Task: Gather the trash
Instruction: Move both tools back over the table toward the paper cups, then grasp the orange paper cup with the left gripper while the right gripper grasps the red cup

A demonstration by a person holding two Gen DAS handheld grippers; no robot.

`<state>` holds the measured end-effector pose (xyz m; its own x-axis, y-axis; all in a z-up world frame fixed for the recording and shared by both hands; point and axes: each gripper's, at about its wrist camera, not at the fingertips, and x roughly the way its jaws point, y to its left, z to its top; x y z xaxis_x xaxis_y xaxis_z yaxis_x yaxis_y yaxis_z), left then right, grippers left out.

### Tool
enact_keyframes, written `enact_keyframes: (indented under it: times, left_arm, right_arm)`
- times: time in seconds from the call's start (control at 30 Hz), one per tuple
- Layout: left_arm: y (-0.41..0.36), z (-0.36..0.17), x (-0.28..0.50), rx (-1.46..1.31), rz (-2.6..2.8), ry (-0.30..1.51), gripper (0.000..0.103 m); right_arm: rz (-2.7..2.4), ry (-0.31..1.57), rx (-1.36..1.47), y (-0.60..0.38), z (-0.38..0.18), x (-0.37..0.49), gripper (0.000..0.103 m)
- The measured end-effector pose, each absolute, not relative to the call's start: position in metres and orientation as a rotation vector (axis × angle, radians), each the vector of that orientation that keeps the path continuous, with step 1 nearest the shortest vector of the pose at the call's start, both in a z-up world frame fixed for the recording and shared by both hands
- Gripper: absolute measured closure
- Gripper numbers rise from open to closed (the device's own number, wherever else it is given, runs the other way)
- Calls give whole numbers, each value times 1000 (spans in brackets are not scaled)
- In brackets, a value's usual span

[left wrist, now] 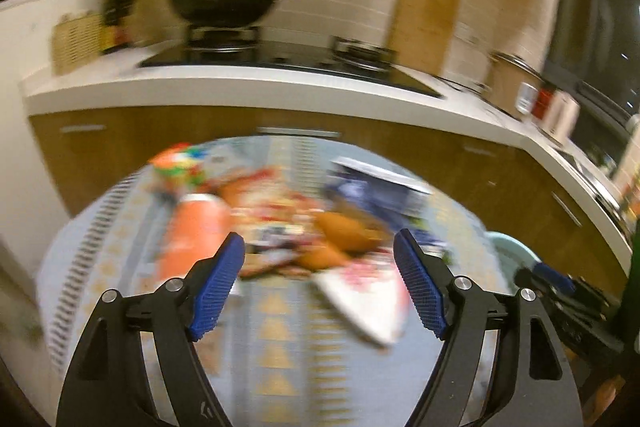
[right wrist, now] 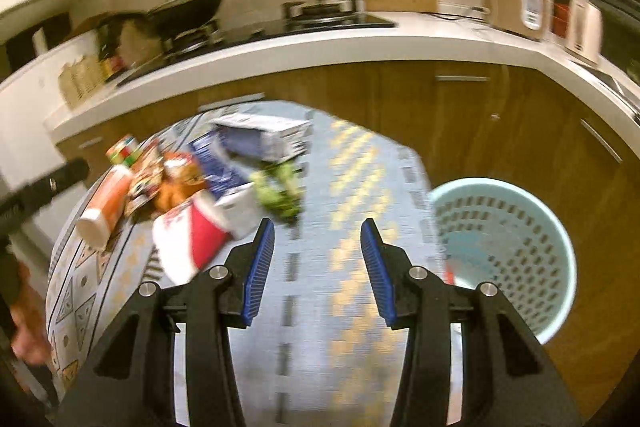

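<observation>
While both grippers hang in the air over the round table [right wrist: 352, 163] with the patterned cloth, the trash sits in one pile on the far left part of it. No piece of it is in any fingers.

Seen from the left gripper [left wrist: 319, 281], the pile lies straight ahead, just past its tips. Its fingers [left wrist: 218, 287] stand wide apart with nothing between them. Seen from the right gripper [right wrist: 317, 269], the same pile is ahead and off to the left. Its fingers [right wrist: 259, 271] are partly apart and hold nothing too. So I think the left one is the better placed to take the next piece.

Nearest the fingers is a red and white wrapper [right wrist: 188, 243]. It lies flat, with its long side slanting toward the grippers. Beside it lies an orange bottle [right wrist: 106, 205] on its side, white cap end pointing near. Behind them are a crumpled orange bag [right wrist: 178, 183], a blue and white box [right wrist: 260, 137] and a bunch of green stuff [right wrist: 280, 193]. The pictures are blurry, so small things are hard to tell.

A pale green basket [right wrist: 560, 267] with holes stands on the floor to the right of the table, near the right gripper. It looks nearly empty; I see only a small red bit low by its near wall. Most of the job is still to do.
</observation>
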<state>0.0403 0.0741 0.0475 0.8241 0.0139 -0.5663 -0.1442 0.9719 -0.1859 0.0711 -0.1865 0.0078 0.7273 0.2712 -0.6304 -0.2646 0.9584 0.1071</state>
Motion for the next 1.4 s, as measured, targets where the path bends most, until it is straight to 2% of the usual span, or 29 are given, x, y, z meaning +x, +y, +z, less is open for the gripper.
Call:
enact_keyframes:
  times: [0.27, 0.5, 0.7, 0.9, 1.07, 1.27, 1.4]
  left_arm:
    - [162, 19, 50, -316, 140, 704, 25]
    - [188, -12, 67, -406, 89, 762, 25]
    - [185, -28, 78, -465, 25, 792, 27]
    - [177, -34, 79, -452, 27, 788, 28]
    - [169, -32, 74, -417, 50, 772, 29]
    - [145, -26, 78, -243, 105, 784, 28]
    - [149, -28, 81, -257, 108, 790, 27]
  right_arm:
    - [382, 752, -14, -127, -10, 71, 61]
    - [405, 805, -24, -94, -23, 80, 61]
    - [401, 826, -16, -85, -27, 88, 51]
    - [395, 863, 19, -83, -34, 100, 46]
    - [401, 902, 68, -83, -43, 110, 45]
    - [422, 939, 115, -74, -53, 120, 43]
    - [424, 952, 142, -70, -56, 125, 41]
